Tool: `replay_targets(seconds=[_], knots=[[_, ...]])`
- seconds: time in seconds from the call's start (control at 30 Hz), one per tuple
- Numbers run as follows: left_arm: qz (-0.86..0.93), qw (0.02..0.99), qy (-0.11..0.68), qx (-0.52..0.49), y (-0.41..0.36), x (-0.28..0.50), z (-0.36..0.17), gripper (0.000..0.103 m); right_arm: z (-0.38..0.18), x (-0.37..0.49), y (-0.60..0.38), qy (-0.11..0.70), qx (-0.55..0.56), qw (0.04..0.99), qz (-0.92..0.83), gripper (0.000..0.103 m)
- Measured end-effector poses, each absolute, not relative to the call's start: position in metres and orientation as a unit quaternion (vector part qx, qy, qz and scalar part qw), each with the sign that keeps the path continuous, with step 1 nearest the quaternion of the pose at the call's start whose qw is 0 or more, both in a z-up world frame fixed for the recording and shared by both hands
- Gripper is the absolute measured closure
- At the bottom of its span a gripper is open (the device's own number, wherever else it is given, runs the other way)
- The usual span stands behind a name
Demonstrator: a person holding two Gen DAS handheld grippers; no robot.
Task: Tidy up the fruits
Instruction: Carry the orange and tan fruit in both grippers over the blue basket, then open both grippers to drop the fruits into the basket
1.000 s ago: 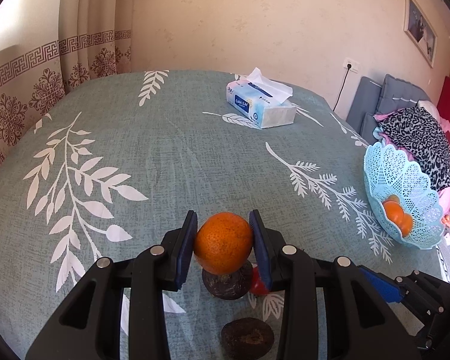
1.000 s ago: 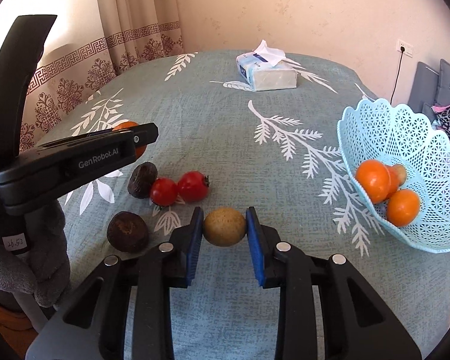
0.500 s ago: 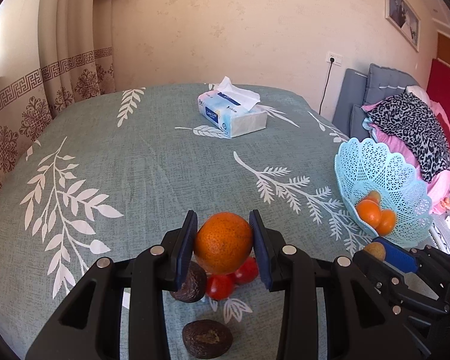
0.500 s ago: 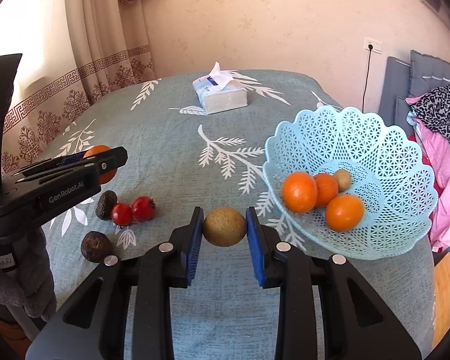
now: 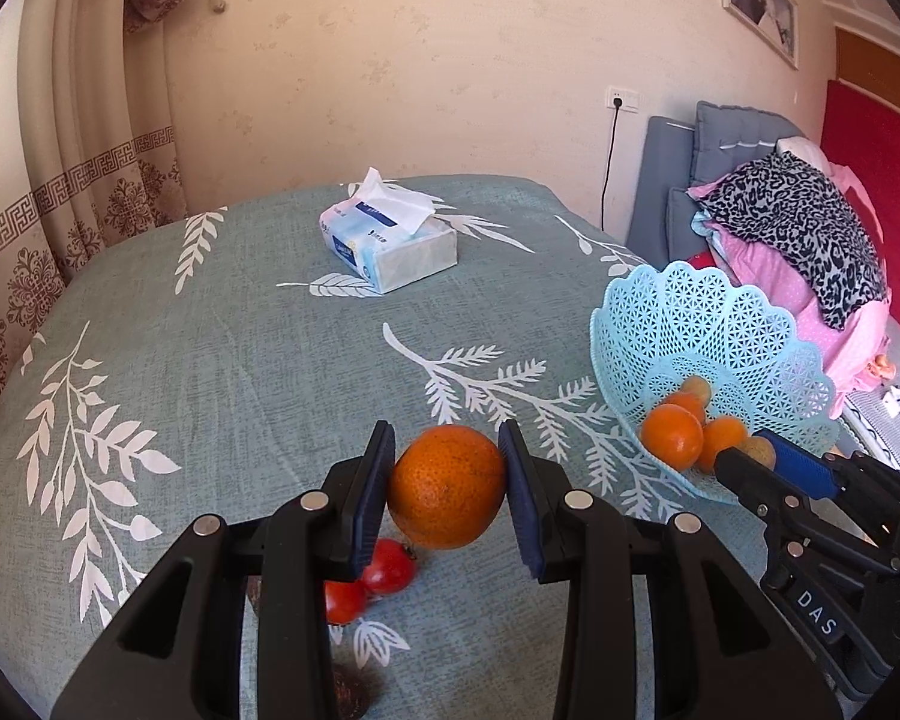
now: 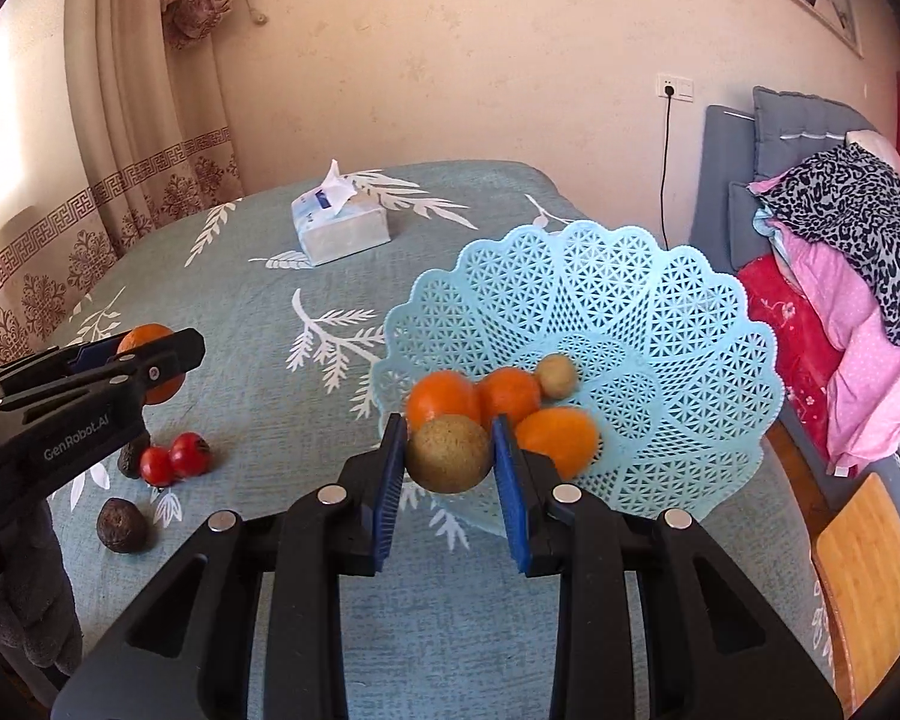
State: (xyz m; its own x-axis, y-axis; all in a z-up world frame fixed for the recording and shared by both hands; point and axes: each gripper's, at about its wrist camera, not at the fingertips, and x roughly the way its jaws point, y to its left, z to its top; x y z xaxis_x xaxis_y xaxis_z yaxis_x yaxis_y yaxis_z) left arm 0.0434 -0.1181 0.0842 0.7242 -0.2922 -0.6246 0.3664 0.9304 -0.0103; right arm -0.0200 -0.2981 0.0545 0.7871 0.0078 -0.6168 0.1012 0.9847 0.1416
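Note:
My left gripper (image 5: 447,495) is shut on an orange (image 5: 447,495) and holds it above the table, left of the light blue lattice basket (image 5: 720,324). My right gripper (image 6: 447,453) is shut on a brown-green round fruit (image 6: 447,453) at the basket's (image 6: 660,312) near rim. The basket holds three oranges (image 6: 507,393) and a small brown fruit (image 6: 556,375). Two red tomatoes (image 6: 174,457) and two dark avocados (image 6: 121,533) lie on the table at the left. The left gripper with its orange also shows in the right wrist view (image 6: 150,360).
A tissue box (image 5: 390,246) stands at the far side of the teal leaf-patterned tablecloth (image 5: 240,360). Curtains hang at the left. A pile of clothes (image 6: 858,276) and cushions lie beyond the table's right edge, with a wooden stool (image 6: 870,570) below.
Both grippers have moved right toward the basket with their fruits. The right gripper's fruit is now over the basket's near rim. The left gripper has risen away from the tomatoes.

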Motion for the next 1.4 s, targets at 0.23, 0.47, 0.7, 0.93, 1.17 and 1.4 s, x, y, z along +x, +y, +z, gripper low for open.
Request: replay_targets(seconds=[0.23, 0.47, 0.7, 0.93, 1.17, 1.4], knots=[[-0.193, 0.923, 0.323, 0.077, -0.145, 0.046, 0.086, 0.067, 0.052, -0.022, -0.322, 0.319, 0.094, 0.942, -0.056, 0.073], [-0.213, 0.917, 0.325, 0.09, -0.173, 0.054, 0.087, 0.067, 0.051, -0.022, -0.335, 0.313, 0.103, 0.941, -0.075, 0.073], [-0.229, 0.911, 0.33, 0.098, -0.196, 0.059, 0.085, 0.067, 0.049, -0.023, -0.349, 0.311, 0.123, 0.939, -0.084, 0.072], [-0.243, 0.905, 0.334, 0.101, -0.211, 0.063, 0.084, 0.067, 0.049, -0.029, -0.358, 0.301, 0.139, 0.939, -0.096, 0.063], [-0.255, 0.898, 0.344, 0.099, -0.224, 0.067, 0.08, 0.067, 0.051, -0.033, -0.362, 0.291, 0.148, 0.94, -0.103, 0.063], [-0.267, 0.897, 0.339, 0.1, -0.236, 0.067, 0.082, 0.058, 0.05, -0.033, -0.363, 0.29, 0.153, 0.939, -0.105, 0.063]])
